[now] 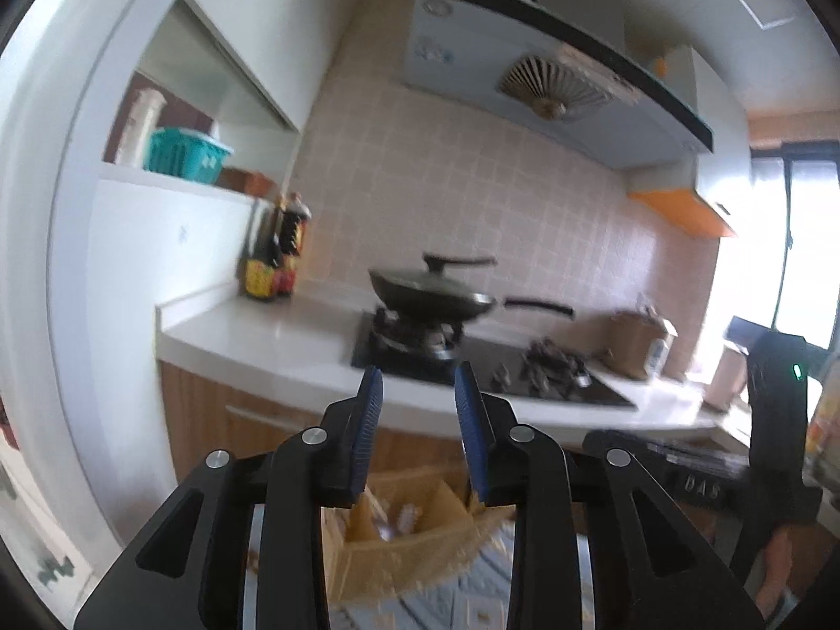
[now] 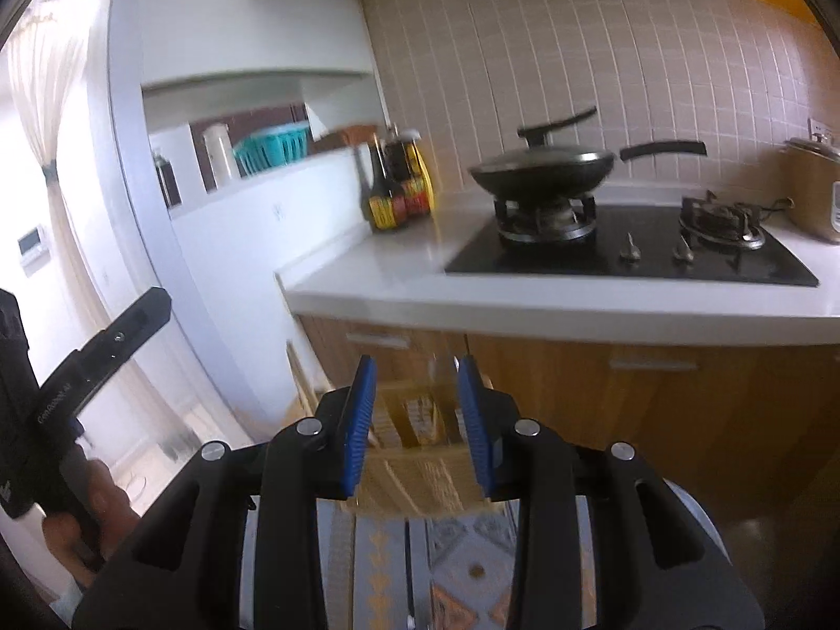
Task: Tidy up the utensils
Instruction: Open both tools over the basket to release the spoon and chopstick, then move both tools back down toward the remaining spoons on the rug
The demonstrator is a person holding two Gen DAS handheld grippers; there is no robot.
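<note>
Left hand-held gripper point(image 1: 418, 383) and right hand-held gripper point(image 2: 417, 375): jaws spread, nothing pinched. Divided wooden organizer point(image 1: 415, 530) is seen at 6 o'clock below; contents blurred, so progress is judged undeterminable.

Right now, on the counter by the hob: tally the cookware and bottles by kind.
Lidded wok: 1
Rice cooker: 1
Dark sauce bottles, as far as the blur shows: 2
Total: 4
</note>
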